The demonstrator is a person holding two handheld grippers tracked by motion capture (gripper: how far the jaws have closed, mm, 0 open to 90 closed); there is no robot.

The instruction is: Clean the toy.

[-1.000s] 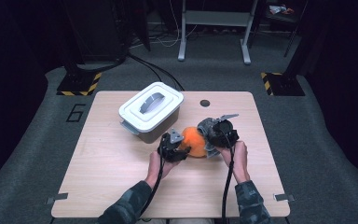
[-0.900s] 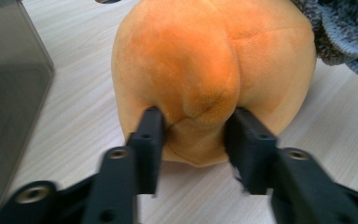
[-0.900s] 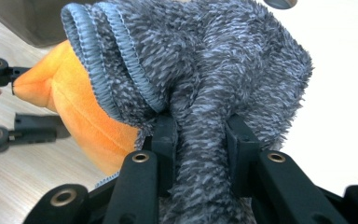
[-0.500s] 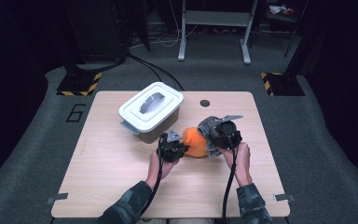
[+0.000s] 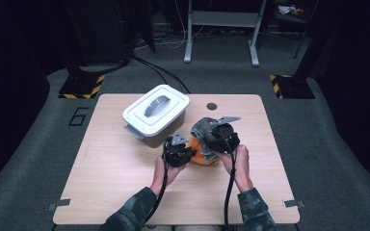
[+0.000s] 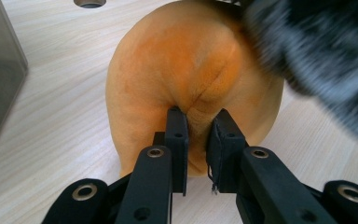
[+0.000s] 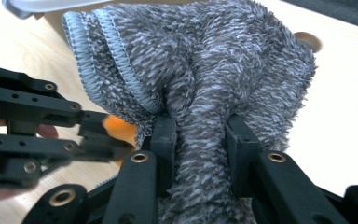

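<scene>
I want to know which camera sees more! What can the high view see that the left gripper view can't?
High view alone: the white lid on the grey box, both of the person's hands, the right gripper, and the floor around the table.

Left gripper view alone: a close look at the left gripper, its fingers pinching a fold of the orange soft thing.

Both: the orange soft thing, the fuzzy grey cloth beside it, the wooden tabletop and its round hole.
</scene>
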